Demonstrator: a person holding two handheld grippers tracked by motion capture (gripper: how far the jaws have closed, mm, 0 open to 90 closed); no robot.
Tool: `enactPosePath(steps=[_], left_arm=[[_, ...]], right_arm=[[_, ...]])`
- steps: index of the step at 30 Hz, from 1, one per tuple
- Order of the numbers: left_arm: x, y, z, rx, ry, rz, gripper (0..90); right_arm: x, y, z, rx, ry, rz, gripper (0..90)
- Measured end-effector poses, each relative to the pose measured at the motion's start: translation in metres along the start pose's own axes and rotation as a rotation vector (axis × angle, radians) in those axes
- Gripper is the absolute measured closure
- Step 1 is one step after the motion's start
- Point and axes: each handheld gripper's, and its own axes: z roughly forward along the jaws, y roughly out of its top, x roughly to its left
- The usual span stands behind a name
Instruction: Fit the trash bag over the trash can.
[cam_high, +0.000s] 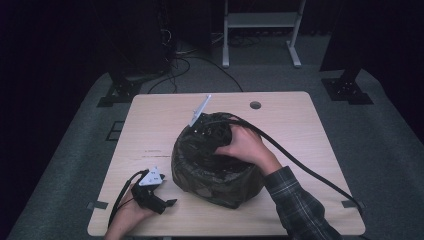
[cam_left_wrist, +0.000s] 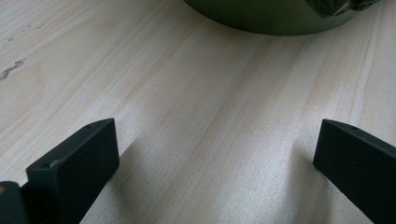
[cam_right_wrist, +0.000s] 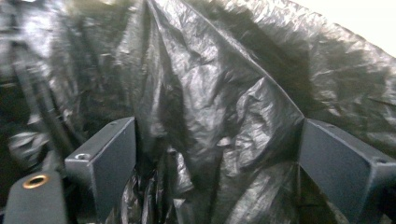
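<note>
Black crinkled plastic bin liner (cam_right_wrist: 219, 107) lies between my right gripper (cam_right_wrist: 217, 163) jaws, spread wide, not pinching yet. Liner already drapes over the round olive-green bin (cam_high: 215, 175) at table centre; tucking inside looks unfinished. Left gripper (cam_left_wrist: 215, 154) gapes empty on the pale wooden table (cam_left_wrist: 187, 93), near-left of the bin.

The left gripper (cam_high: 167, 202) lies low near the table's front left corner in the left hand (cam_high: 131, 212), its jaws spread wide and bare, while the right hand (cam_high: 246, 145) reaches in from the front right, the right gripper (cam_right_wrist: 217, 154) with jaws wide apart.
</note>
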Motion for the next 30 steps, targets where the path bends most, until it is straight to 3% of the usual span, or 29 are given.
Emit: enactPosePath(steps=[3, 9, 21, 25, 28, 30], left_arm=[[0.000, 0.000, 0.000, 0.000, 0.000, 0.000, 0.0], [0.000, 0.000, 0.000, 0.000, 0.000, 0.000, 0.0], [0.000, 0.000, 0.000, 0.000, 0.002, -0.001, 0.0], [-0.001, 0.000, 0.000, 0.001, 0.003, -0.002, 0.0], [-0.001, 0.000, 0.000, 0.001, 0.004, -0.002, 0.0], [-0.001, 0.000, 0.000, 0.000, 0.004, -0.002, 0.0]], right_arm=[[0.000, 0.004, 0.011, 0.051, -0.008, -0.002, 10.4], [0.002, 0.010, 0.018, 0.066, 0.005, -0.011, 10.4], [0.016, 0.003, -0.011, 0.038, -0.006, -0.024, 10.3], [0.030, 0.003, -0.014, 0.030, 0.029, -0.060, 10.4], [0.036, 0.006, -0.006, 0.018, 0.079, -0.078, 10.4], [0.037, 0.007, 0.000, 0.033, 0.083, -0.078, 10.3]])
